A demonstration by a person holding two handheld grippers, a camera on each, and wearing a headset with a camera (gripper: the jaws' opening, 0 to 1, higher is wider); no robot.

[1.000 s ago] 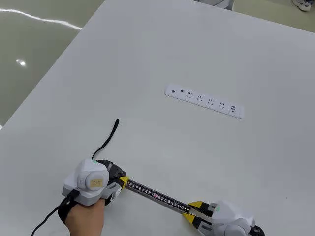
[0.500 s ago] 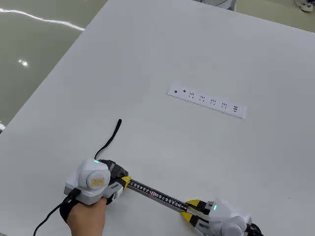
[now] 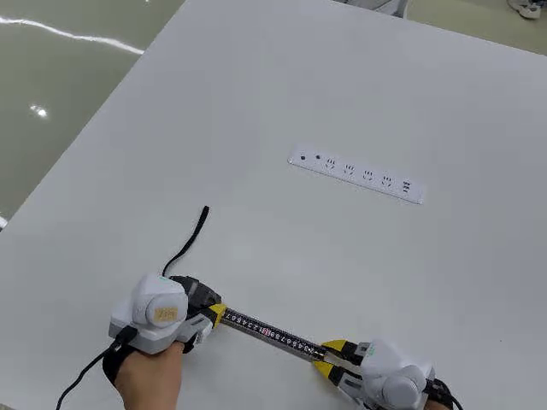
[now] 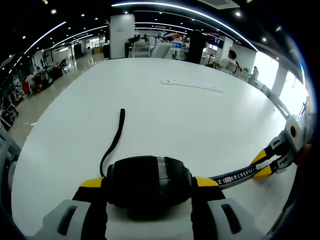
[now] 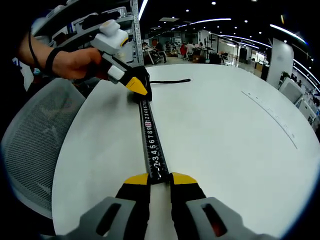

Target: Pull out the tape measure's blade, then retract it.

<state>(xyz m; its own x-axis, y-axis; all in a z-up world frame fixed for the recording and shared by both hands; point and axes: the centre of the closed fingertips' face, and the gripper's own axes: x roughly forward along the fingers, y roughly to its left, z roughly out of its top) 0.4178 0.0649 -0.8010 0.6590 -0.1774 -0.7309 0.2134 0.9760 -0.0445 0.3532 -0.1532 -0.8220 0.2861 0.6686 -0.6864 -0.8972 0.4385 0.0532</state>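
Observation:
The black tape measure case (image 4: 148, 181) sits on the white table, and my left gripper (image 4: 148, 183) is shut on it from both sides; in the head view that left gripper (image 3: 205, 313) is at the lower left. Its black wrist strap (image 3: 190, 240) trails away over the table. The dark numbered blade (image 3: 273, 334) stretches out to the right, low over the table. My right gripper (image 3: 325, 356) is shut on the blade's end (image 5: 159, 175). In the right gripper view the blade (image 5: 149, 137) runs straight ahead to the case (image 5: 142, 80).
A white power strip (image 3: 355, 174) lies flat on the table beyond the grippers. The table's left edge (image 3: 81, 137) drops to a glossy floor. A mesh chair back (image 5: 30, 145) stands to the left in the right gripper view.
The right gripper has moved slightly left toward the case, so the drawn-out length of blade is a little shorter. The left gripper has stayed in place on the case.

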